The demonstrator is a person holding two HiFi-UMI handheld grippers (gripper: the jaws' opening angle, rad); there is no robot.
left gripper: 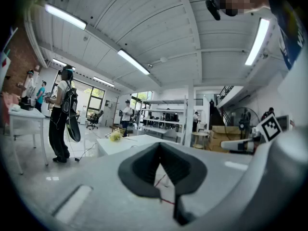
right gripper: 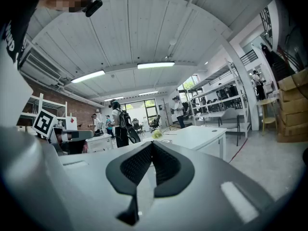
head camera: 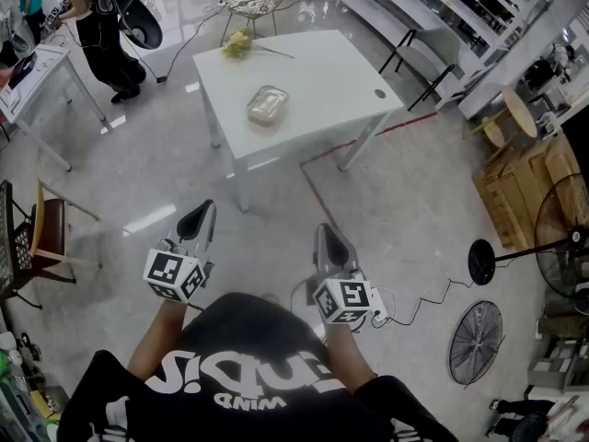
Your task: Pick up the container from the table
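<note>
A clear lidded container [head camera: 267, 106] lies near the middle of the white table [head camera: 322, 81], far ahead of me. My left gripper [head camera: 204, 210] and right gripper [head camera: 327, 232] are held side by side close to my body, over the floor, well short of the table. Both point level toward the table. In the left gripper view the dark pads [left gripper: 144, 165] of the left gripper [left gripper: 159, 147] meet at the tips with nothing between them. The right gripper [right gripper: 151, 145] is shut and empty too. The table [right gripper: 199, 134] shows beyond its jaws.
Yellow flowers [head camera: 237, 42] and a small dark disc [head camera: 380, 93] share the table. A wire chair [head camera: 256, 5] stands behind it. A person with a backpack [head camera: 110, 26] stands at the far left by a small table [head camera: 41, 67]. A chair [head camera: 46, 233] is at my left; fans [head camera: 476, 339] and cardboard boxes [head camera: 525, 187] are at the right.
</note>
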